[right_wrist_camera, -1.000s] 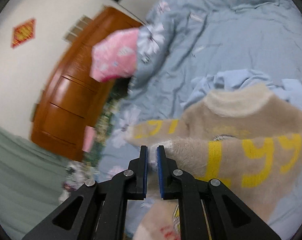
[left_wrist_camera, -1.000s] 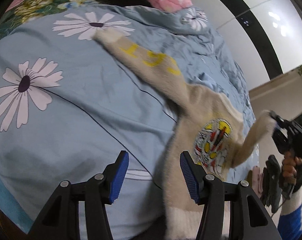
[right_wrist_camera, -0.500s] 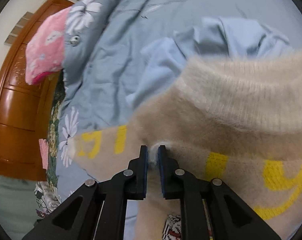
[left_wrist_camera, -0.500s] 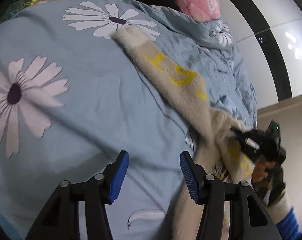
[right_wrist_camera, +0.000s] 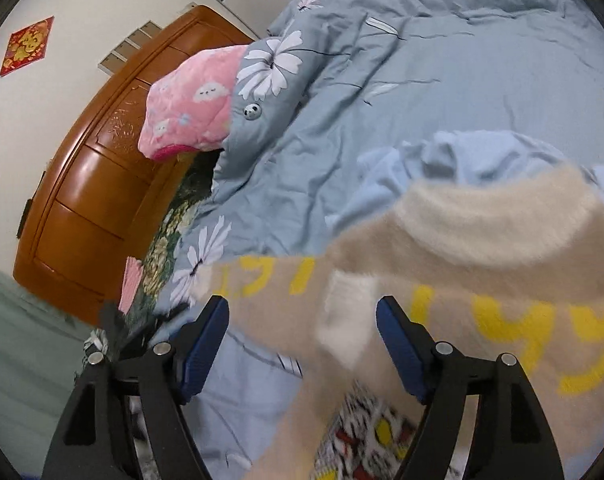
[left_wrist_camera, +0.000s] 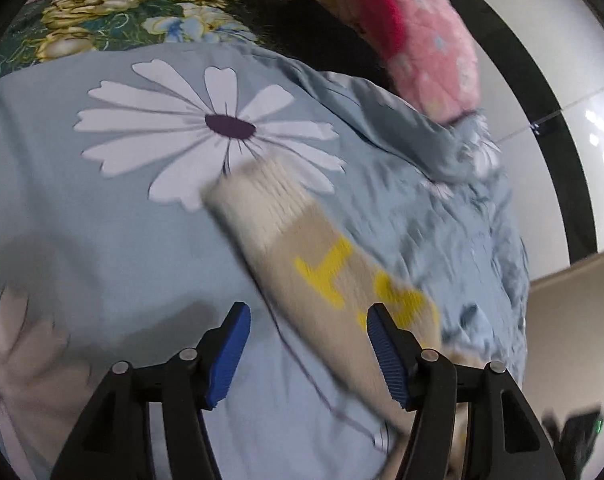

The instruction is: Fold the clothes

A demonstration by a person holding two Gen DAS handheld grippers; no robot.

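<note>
One beige sweater (right_wrist_camera: pixel 442 288), two grippers (right_wrist_camera: pixel 302 340) agape

Ahead and left of the left tool (left_wrist_camera: pixel 304 354), the pale blue daisy-print duvet (left_wrist_camera: pixel 102 240) lies flat and bare, while a fuzzy beige sleeve with yellow letters (left_wrist_camera: pixel 322 272) crosses between its spread jaws, and a pink quilted pillow (left_wrist_camera: pixel 426 40) blocks the far right.

Sweater (right_wrist_camera: pixel 482 280) body cut off by right and bottom edges in right view; chest print (right_wrist_camera: pixel 366 432) blurred, design unreadable. Sleeve (left_wrist_camera: pixel 322 264) motion-blurred in left view, lower part hidden behind finger (left_wrist_camera: pixel 390 356). Yellow lettering (left_wrist_camera: pixel 326 276) illegible.
</note>
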